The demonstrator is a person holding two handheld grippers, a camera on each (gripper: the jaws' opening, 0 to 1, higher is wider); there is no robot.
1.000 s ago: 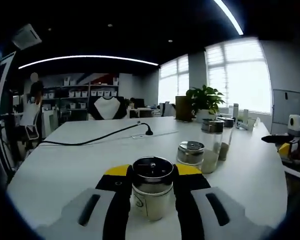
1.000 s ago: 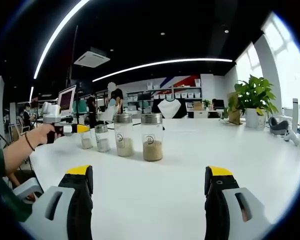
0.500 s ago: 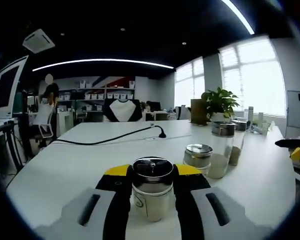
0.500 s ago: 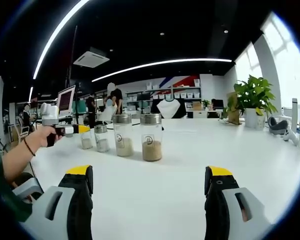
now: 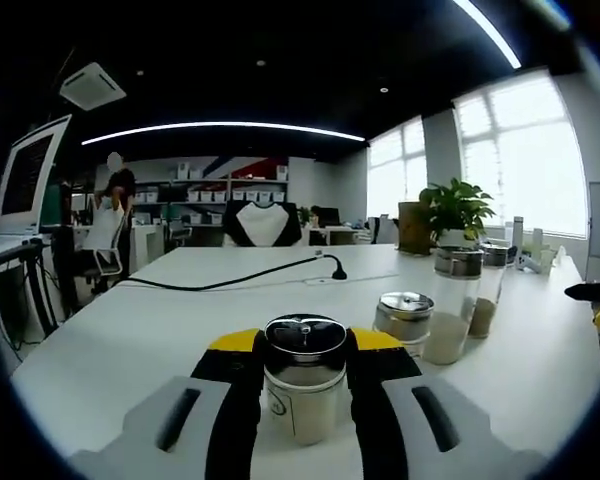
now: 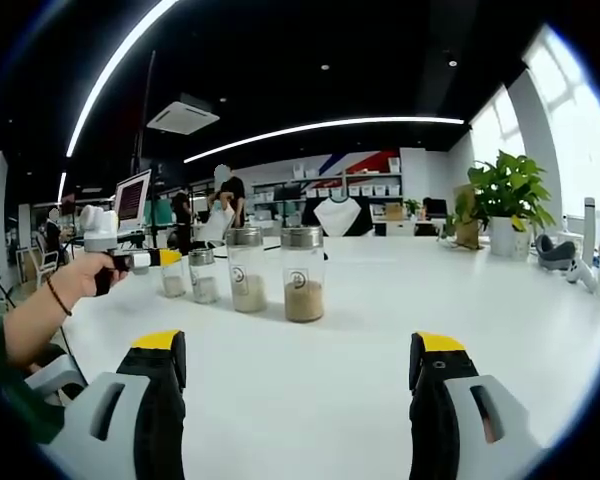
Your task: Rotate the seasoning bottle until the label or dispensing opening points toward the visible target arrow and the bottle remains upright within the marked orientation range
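My left hand-held gripper [image 5: 302,385] clamps the seasoning bottle [image 5: 304,377] upright on the white desk [image 5: 130,340], a jaw touching each side. My right hand-held gripper [image 6: 298,375] stands wide, nothing between its jaws. Beyond the held bottle stand a short jar [image 5: 404,318] and two taller jars [image 5: 453,305]; a black cable [image 5: 230,280] crosses the desk farther off.

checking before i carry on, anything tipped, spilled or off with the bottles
Nothing stands out. The seasoning bottle sits upright between the left gripper fingers, and the other bottles stand upright on the white table with no spill.
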